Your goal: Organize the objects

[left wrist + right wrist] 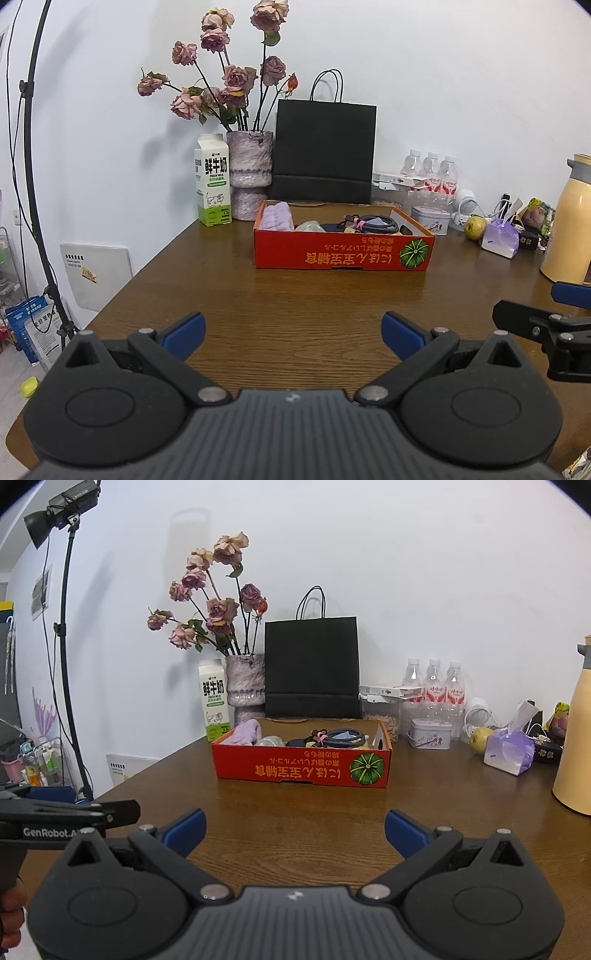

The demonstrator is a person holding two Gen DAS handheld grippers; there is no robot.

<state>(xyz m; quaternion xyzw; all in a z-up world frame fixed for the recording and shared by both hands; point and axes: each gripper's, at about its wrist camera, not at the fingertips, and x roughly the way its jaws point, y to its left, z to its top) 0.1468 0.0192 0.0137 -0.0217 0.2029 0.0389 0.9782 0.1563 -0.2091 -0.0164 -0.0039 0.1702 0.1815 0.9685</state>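
Two grippers hovered over the table's (295,314) near edge, left gripper (293,334) and right gripper (295,830) both spread wide and empty. Red box (301,770) sat mid-table, already holding items. Risk: reaching rightward could topple the yellow jug (576,746) at the right edge.

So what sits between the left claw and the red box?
Nothing: in the left wrist view, only bare wooden table lies between the open left claw and the red box.
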